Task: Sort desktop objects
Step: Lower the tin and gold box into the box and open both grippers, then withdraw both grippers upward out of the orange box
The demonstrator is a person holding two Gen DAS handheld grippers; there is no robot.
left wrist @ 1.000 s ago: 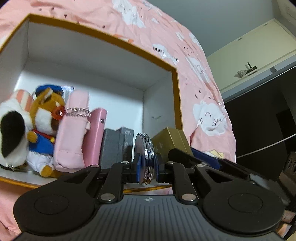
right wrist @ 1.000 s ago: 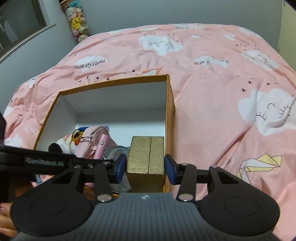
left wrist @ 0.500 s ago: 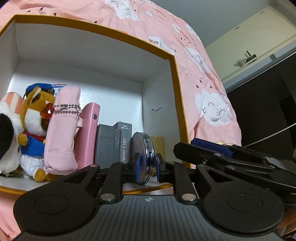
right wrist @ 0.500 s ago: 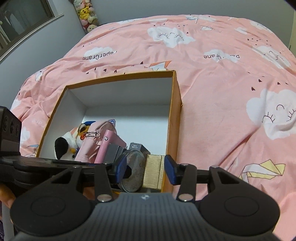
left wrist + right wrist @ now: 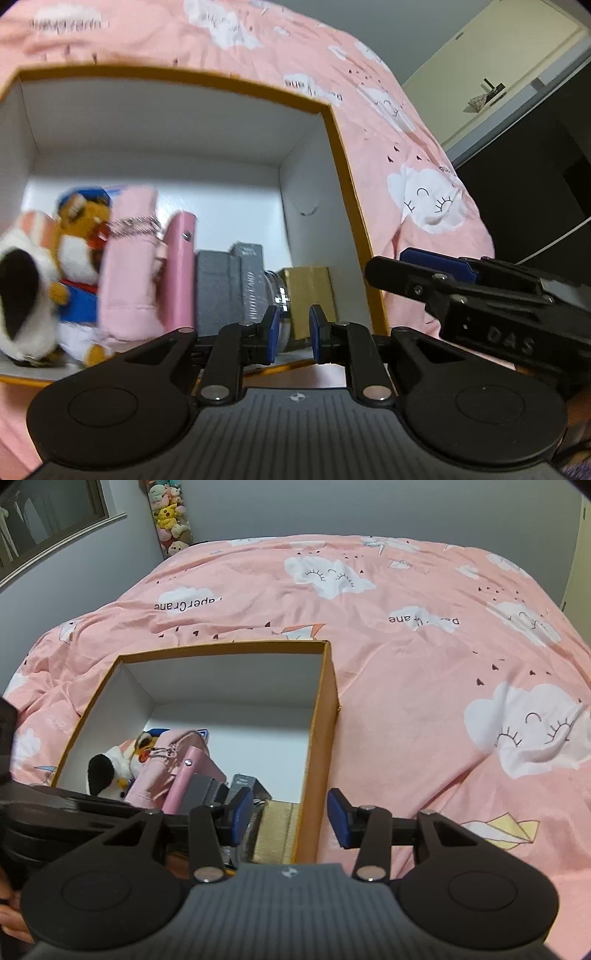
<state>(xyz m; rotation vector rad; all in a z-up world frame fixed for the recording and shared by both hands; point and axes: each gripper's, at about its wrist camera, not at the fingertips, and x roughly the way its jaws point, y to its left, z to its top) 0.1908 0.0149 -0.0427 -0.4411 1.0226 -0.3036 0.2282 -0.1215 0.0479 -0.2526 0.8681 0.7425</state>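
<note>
Left claw released, right claw closing
My left gripper [image 5: 294, 334] gapes narrowly, empty, one round tin [image 5: 276, 295] just ahead; right gripper [image 5: 291, 819] closes astride the box wall [image 5: 318, 738] (untouched), beside one gold box [image 5: 277, 827], two plush toys [image 5: 74, 266].

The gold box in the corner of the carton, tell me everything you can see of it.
The gold box is a small rectangular pack with a brushed, metallic-looking gold finish and a seam down its face. It stands upright in the near right corner of the orange-rimmed carton, against the white right wall, last in a row next to a round silvery disc. Neither gripper's jaws hold it. Its lower part is hidden.
</note>
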